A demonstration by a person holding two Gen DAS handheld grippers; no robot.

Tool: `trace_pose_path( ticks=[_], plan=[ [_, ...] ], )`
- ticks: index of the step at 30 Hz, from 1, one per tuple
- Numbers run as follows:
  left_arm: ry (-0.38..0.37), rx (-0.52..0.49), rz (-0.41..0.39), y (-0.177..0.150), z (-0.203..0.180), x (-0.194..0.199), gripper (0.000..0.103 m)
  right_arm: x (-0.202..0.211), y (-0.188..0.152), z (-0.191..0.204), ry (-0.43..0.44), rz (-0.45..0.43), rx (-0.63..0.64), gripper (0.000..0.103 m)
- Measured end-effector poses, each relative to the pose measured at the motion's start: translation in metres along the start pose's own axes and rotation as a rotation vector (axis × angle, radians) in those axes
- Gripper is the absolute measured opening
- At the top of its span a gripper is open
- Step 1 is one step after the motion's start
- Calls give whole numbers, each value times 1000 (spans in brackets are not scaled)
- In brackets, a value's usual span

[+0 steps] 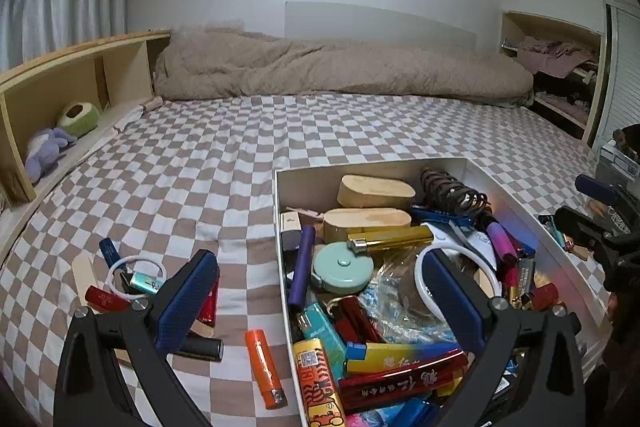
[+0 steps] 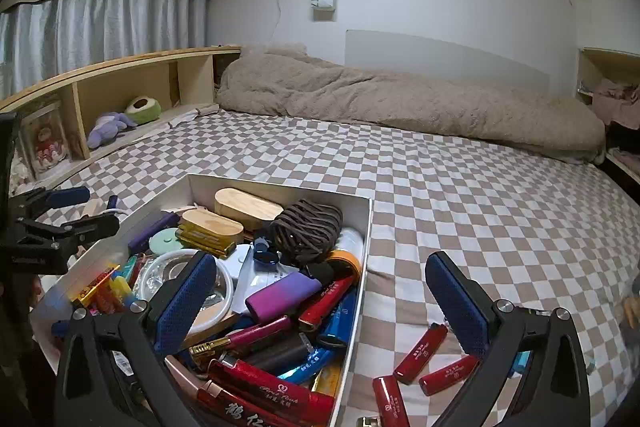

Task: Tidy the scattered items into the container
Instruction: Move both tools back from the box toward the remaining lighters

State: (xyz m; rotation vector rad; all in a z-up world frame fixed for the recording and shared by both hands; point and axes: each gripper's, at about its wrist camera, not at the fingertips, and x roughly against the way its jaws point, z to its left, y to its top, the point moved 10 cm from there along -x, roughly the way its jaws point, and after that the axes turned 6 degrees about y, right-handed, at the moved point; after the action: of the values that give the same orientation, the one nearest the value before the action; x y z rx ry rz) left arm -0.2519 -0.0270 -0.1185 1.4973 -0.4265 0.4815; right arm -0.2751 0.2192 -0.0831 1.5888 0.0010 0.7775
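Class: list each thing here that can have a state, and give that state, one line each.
Left tool: open, holding nothing.
Right tool: open, holding nothing.
White box: lidless, crammed with items.
Orange lighter: lying outside the box.
Red lighters: lying outside the box.
Curtain: drawn shut.

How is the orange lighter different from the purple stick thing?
The orange lighter lies on the checkered bedsheet, outside the white box; the purple stick lies inside it. The orange lighter is bright with a metal end; the purple stick is dark and plain. Both are long, slim and lying down.
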Motion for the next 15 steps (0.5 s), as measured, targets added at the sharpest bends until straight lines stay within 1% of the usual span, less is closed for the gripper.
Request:
trace_pose_path(
  ticks=[12,15],
  plan=[
    [-17,24,5,0,4,2,103,0,-2,-3,9,2,-19,103],
    [-33,46,4,1,6,2,103,2,-2,-6,10,-1,-23,103]
  ],
)
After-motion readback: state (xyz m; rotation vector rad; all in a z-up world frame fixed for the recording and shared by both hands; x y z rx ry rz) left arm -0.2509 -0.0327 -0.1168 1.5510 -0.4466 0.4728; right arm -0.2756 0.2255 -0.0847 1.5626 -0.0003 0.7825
